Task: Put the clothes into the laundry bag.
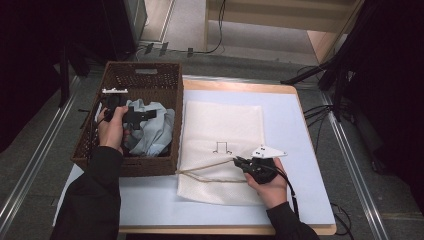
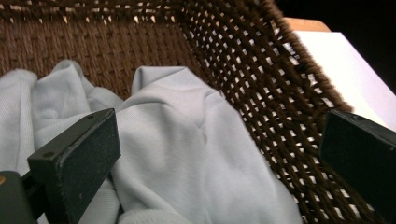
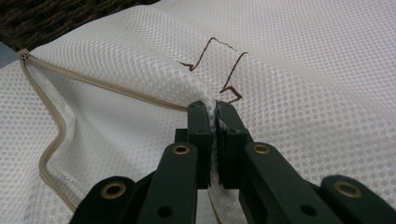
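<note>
The right tongs [image 3: 215, 109] are closed on the upper layer of the mesh bag [image 1: 222, 130], at the edge of its open zipper [image 3: 100, 84], and lift this layer a little, so the mouth of the bag gapes toward the basket [image 1: 120, 167]. The left tongs [image 2: 219, 154] stand wide open inside the basket, with nothing pressed between them; the grey cloth [image 2: 187, 154] lies just under and ahead of them, against the woven wall.

The step in hand seems to be the picking up of the cloth, to put it into the bag. The next move probably calls for the left tongs to sink onto a thick fold of the cloth and close there, not on the basket wall, which is very near to one pad. The right tongs should keep the mouth raised.

The bag lies flat on a pale sheet [image 1: 300, 130] that covers the wooden worktop [image 1: 240, 86]; the basket stands at the left part of it. Beyond the worktop there is a grey floor [image 1: 190, 30] with cables [image 1: 215, 30], and dark stands at both sides.
</note>
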{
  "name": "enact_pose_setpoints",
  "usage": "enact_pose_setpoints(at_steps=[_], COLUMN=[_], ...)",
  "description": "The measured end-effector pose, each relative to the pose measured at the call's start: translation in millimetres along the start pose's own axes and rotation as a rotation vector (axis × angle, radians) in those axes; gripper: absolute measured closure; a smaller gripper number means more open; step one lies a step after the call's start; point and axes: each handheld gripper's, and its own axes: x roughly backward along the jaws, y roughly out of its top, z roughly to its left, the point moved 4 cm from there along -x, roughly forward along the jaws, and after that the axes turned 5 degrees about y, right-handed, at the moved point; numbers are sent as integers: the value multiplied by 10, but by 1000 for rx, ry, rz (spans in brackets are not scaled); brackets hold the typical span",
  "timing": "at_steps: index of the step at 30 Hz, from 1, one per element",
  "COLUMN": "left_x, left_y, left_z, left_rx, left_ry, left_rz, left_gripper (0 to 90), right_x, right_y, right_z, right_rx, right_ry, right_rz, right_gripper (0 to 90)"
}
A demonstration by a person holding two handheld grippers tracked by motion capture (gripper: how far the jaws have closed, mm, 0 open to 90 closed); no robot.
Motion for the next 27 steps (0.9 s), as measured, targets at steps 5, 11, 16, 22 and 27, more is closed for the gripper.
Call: enact_pose_setpoints(at_steps=[5,11,16,22,27], left_x=[-96,-188,-298,-371,-384], left_y=[-38,-94,-163,-211,-212], left_z=[57,101,71,69,96], left_rx=[11,2,-35,-29,5], left_ry=[7,53,52,70,115], left_rz=[28,95,167,227,237], left_gripper=[0,0,0,0,0], right_x=[-4,-10,-8,-13,-11], right_y=[-1,-2,-1,-6,-6], right_z=[-3,2,0,1,2], right_rx=[1,2,2,1,4], right_ry=[1,1,3,4,5], right_rz=[1,0,0,5,4], right_gripper=[874,874,874,873,873])
